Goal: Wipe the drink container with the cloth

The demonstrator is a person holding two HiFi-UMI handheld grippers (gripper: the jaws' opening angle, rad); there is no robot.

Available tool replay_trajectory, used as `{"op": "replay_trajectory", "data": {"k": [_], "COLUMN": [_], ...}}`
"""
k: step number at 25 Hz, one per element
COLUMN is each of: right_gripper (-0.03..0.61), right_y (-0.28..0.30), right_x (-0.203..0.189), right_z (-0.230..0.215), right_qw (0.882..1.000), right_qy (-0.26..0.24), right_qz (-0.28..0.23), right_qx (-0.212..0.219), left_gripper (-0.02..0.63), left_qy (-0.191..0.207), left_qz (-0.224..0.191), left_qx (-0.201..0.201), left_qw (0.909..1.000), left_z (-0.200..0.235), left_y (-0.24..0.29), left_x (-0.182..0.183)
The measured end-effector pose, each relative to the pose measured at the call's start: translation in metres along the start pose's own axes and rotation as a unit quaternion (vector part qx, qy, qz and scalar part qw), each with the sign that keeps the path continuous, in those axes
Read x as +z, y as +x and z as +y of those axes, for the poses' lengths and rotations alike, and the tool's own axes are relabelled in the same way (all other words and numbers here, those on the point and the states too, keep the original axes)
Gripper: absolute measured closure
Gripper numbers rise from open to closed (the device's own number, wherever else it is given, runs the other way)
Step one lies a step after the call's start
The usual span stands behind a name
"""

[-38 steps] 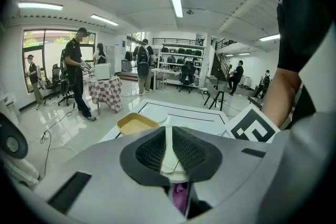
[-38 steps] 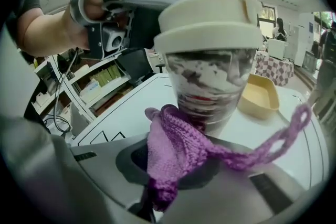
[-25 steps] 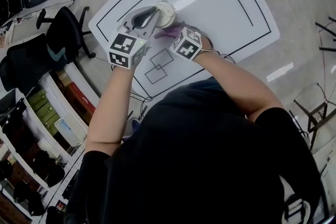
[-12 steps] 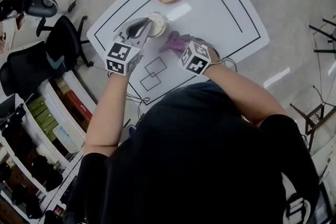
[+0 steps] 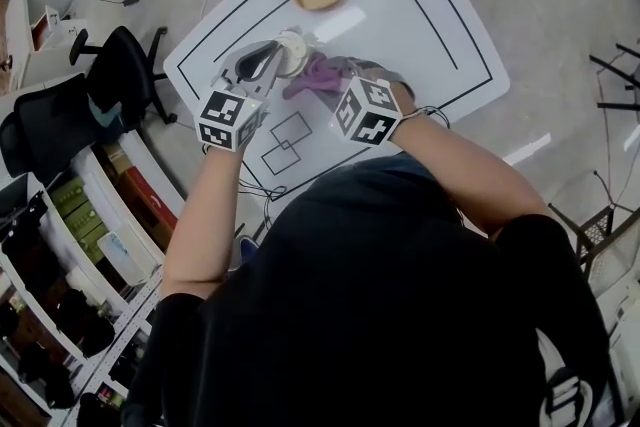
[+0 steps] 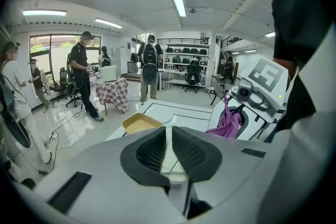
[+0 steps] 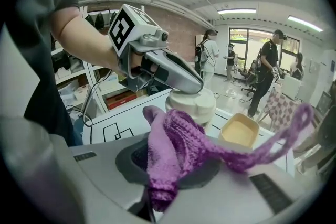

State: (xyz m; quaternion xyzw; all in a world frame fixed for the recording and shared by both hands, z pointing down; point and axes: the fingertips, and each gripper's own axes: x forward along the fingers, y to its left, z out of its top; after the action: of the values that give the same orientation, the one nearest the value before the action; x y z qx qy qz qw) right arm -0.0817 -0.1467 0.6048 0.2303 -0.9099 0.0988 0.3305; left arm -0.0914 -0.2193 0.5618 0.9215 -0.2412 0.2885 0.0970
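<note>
The left gripper (image 5: 281,56) steadies the white drink container (image 5: 293,48) on the table (image 5: 430,25), its jaws pinched narrow, apparently on the lid. The right gripper (image 5: 333,78), clamped on the purple cloth (image 5: 312,75), hovers just beside it, ready to wipe.

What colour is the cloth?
Purple, with a knitted texture. The cloth shows best in the right gripper view.

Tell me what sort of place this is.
Probably a lab or workshop for recording handling tasks: a white table marked with black outlines, stocked shelves and office chairs beside it, and other people standing around a big open room.
</note>
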Motion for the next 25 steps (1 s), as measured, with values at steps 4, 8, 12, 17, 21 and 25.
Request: {"op": "replay_trajectory", "data": {"k": [4,8,12,17,21,25], "right_gripper": [0.503,0.503,0.503,0.503,0.503,0.503], "right_y": [0.01,0.018,0.028,0.046,0.064,0.079], "right_x": [-0.002,-0.006,-0.018,-0.039,-0.061,-0.076], "right_z": [-0.006,-0.008,-0.011,-0.017,-0.023,-0.029], "right_qw": [1.0,0.999,0.998,0.996,0.994,0.991], "right_qy": [-0.007,-0.016,-0.015,-0.022,-0.033,-0.044], "right_qz": [0.005,0.01,0.021,0.042,0.067,0.085], "right_qx": [0.015,0.033,0.049,0.07,0.083,0.097], "left_gripper": [0.561,0.561,0.561,0.563,0.565,0.565], "left_qy": [0.0,-0.004,-0.003,-0.012,-0.015,-0.016], "left_qz": [-0.011,-0.016,-0.021,-0.034,-0.04,-0.045], "left_qx": [0.007,0.012,0.014,0.012,0.019,0.026], "left_qw": [0.9999,0.9998,0.9997,0.9993,0.9989,0.9985], "left_z": [0.001,0.004,0.005,0.006,0.007,0.008], "left_y": [0.001,0.002,0.003,0.004,0.005,0.006], "left_x": [0.001,0.001,0.002,0.003,0.003,0.004]}}
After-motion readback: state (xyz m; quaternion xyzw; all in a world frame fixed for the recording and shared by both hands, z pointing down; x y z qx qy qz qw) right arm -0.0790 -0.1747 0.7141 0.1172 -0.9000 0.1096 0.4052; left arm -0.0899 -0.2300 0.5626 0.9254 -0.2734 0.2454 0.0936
